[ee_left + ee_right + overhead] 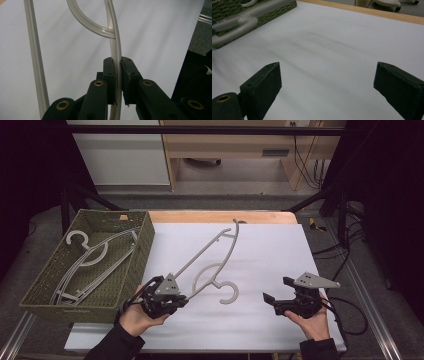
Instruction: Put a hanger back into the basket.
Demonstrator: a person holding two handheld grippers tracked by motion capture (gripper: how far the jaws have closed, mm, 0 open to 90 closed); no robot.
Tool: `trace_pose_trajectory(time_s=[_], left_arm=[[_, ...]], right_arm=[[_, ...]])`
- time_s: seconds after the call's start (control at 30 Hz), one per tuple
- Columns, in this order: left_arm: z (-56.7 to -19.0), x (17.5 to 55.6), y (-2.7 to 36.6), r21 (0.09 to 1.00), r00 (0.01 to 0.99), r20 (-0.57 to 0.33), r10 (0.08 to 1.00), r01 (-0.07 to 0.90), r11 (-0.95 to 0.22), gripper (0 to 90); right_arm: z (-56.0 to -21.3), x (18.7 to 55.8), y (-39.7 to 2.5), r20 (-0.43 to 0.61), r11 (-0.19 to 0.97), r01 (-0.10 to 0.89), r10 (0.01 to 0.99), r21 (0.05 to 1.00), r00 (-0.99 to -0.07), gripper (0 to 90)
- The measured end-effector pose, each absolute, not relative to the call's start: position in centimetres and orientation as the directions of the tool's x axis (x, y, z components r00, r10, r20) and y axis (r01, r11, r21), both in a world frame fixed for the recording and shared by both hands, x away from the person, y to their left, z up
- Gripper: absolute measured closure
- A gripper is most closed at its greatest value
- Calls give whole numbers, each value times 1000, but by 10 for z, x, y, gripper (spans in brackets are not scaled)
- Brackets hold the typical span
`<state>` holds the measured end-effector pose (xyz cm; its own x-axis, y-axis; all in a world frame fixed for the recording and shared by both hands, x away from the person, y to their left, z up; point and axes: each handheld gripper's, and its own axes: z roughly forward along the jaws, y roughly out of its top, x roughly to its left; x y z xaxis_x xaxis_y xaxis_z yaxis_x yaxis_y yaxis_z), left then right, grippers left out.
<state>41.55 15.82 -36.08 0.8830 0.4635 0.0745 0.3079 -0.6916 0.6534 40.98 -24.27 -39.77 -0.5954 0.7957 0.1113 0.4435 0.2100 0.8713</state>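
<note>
Far left, a green basket point(145, 237) w/ hangers is sitting on the counter point(270, 250). Left hand-held gripper point(181, 301) is clamping a grey hanger point(212, 252) near its end, mid-counter. Right hand-held gripper point(276, 296) is hovering near-right, jaws wide apart, holding nothing.
</note>
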Motion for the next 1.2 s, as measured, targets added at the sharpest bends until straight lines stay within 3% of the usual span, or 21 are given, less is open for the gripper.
trace_pose_trajectory(time_s=[0.47,1.2], left_arm=[[-298,422,197,682,872,99,479,290,-671,825],[-280,460,285,681,819,71,570,377,-627,825]], right_arm=[[-398,410,-243,102,207,419,789,884,-605,68],[-397,409,-243,91,191,407,809,893,-581,13]])
